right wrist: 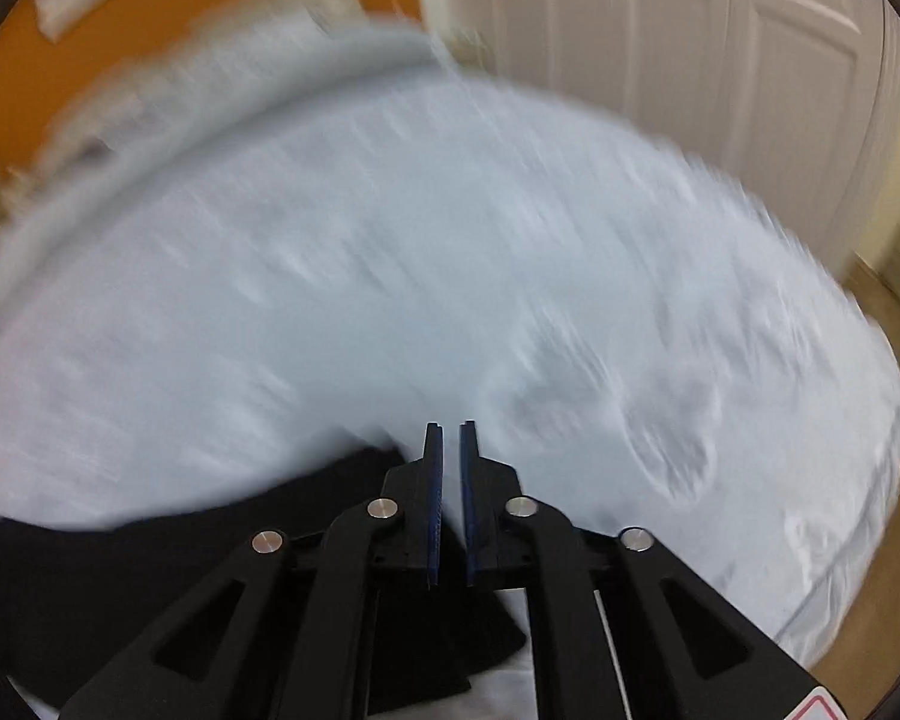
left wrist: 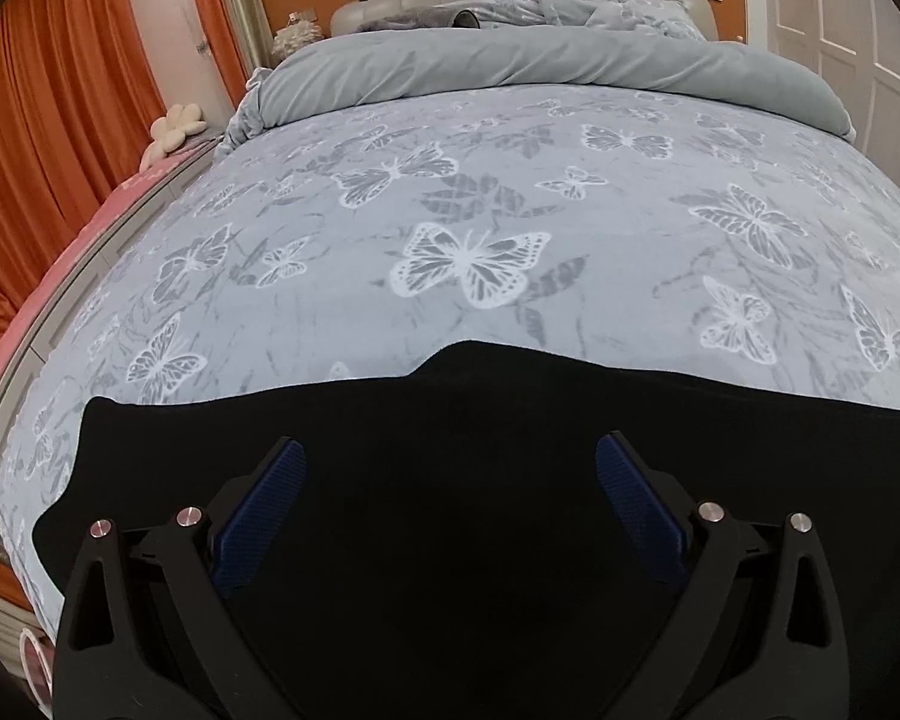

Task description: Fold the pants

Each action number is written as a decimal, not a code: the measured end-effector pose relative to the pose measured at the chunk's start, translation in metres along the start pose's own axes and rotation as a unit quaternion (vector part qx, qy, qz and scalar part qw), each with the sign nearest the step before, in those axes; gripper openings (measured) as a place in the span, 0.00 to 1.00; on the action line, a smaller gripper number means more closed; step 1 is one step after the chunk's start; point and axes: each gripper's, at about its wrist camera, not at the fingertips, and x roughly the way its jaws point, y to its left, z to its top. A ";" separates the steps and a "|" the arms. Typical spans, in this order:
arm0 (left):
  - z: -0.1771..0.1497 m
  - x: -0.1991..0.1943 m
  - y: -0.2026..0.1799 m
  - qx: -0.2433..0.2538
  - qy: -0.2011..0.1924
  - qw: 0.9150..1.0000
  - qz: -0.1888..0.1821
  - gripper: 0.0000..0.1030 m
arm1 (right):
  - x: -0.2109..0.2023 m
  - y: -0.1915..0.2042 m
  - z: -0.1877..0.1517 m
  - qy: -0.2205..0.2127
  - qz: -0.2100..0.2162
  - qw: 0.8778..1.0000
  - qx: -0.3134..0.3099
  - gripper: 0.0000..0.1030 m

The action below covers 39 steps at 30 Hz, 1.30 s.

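Observation:
Black pants [left wrist: 450, 420] lie spread across the near end of the bed. My left gripper [left wrist: 450, 480] hovers over them with its blue-padded fingers [left wrist: 282, 480] wide apart and nothing between them. In the blurred right wrist view, my right gripper [right wrist: 450, 468] has its fingers almost together with a thin gap; black pants cloth [right wrist: 150, 540] lies under and left of it. Whether cloth is pinched between the pads cannot be told.
The bed carries a pale blue butterfly-print cover [left wrist: 480, 210], with a folded grey duvet [left wrist: 510, 66] and pillows at the headboard end. Orange curtains [left wrist: 42, 120] hang on the left. White wardrobe doors [right wrist: 690, 60] stand on the right, beyond the bed edge [right wrist: 858, 540].

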 end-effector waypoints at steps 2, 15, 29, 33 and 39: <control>0.000 -0.002 0.002 -0.003 -0.002 1.000 -0.002 0.93 | -0.001 -0.001 -0.003 0.009 -0.012 1.000 -0.008 0.10; -0.001 -0.019 0.013 -0.024 -0.019 0.999 -0.017 0.93 | 0.019 0.035 -0.006 0.024 0.057 0.997 -0.045 0.13; 0.006 -0.022 0.026 -0.048 -0.024 0.998 -0.033 0.93 | -0.030 0.001 -0.009 -0.034 0.016 0.999 0.027 0.84; 0.007 -0.026 0.026 -0.054 -0.025 0.997 -0.047 0.93 | -0.034 -0.013 -0.034 0.003 0.043 0.998 0.041 0.84; 0.001 -0.039 0.023 -0.034 -0.040 0.998 -0.044 0.93 | -0.005 -0.007 -0.050 0.047 0.090 0.994 0.038 0.29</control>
